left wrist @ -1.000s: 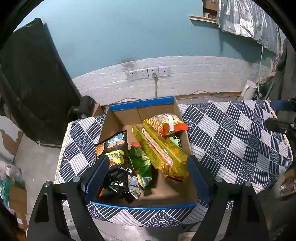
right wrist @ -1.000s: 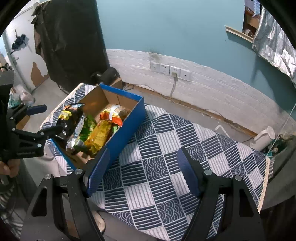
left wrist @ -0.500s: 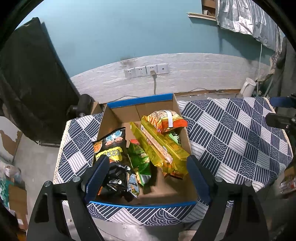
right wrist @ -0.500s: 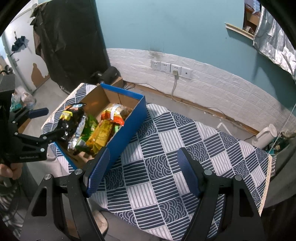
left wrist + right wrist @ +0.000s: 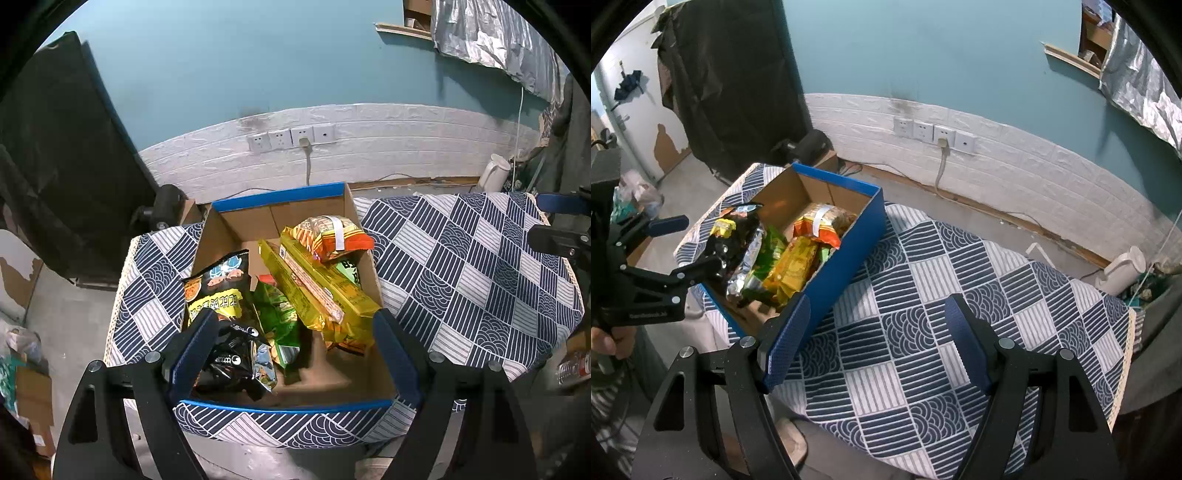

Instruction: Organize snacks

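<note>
A blue cardboard box (image 5: 280, 194) (image 5: 849, 254) stands on the left part of the table and holds several snack bags: a black bag (image 5: 218, 288), a green bag (image 5: 277, 314), long yellow packs (image 5: 317, 288) and an orange bag (image 5: 328, 236). My left gripper (image 5: 291, 354) is open above the box's near end, holding nothing. It also shows in the right wrist view (image 5: 687, 251) at the left. My right gripper (image 5: 875, 347) is open and empty above the tablecloth, right of the box.
The table wears a navy and white patterned cloth (image 5: 960, 295) (image 5: 461, 277). A white kettle (image 5: 1123, 269) stands on the floor at the far right. Wall sockets (image 5: 291, 138) with a plugged cable sit on the white brick wall behind. A black cloth (image 5: 731, 81) hangs at the left.
Both grippers have drawn back and up a little from the table. The snacks in the box have not moved.
</note>
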A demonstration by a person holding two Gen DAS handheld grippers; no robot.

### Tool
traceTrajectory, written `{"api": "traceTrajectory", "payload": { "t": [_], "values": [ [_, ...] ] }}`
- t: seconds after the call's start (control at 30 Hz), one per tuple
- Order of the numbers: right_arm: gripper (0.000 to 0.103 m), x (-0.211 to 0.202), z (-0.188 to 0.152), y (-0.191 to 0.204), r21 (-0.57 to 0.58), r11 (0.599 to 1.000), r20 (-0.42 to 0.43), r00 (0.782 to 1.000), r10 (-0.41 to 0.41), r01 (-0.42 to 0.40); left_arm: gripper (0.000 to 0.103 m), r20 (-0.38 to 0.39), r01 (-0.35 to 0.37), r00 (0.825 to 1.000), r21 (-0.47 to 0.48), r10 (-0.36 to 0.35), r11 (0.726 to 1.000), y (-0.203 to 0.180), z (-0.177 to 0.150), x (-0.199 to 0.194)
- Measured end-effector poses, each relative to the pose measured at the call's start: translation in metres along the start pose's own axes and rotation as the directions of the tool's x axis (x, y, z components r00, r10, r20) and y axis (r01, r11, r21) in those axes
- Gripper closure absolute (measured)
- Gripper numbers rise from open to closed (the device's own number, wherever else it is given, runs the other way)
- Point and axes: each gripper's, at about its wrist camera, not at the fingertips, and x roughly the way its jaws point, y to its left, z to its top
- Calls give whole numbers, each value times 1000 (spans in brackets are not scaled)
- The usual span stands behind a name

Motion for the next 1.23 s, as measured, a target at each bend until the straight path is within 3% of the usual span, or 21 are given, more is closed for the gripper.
{"api": "traceTrajectory", "payload": {
  "t": [1.23],
  "values": [
    [27,0,-1,0,-4,1000,-8,1000,-3,3,17,-11,-5,1000,23,5,1000,-4,-3,3]
  ]
}}
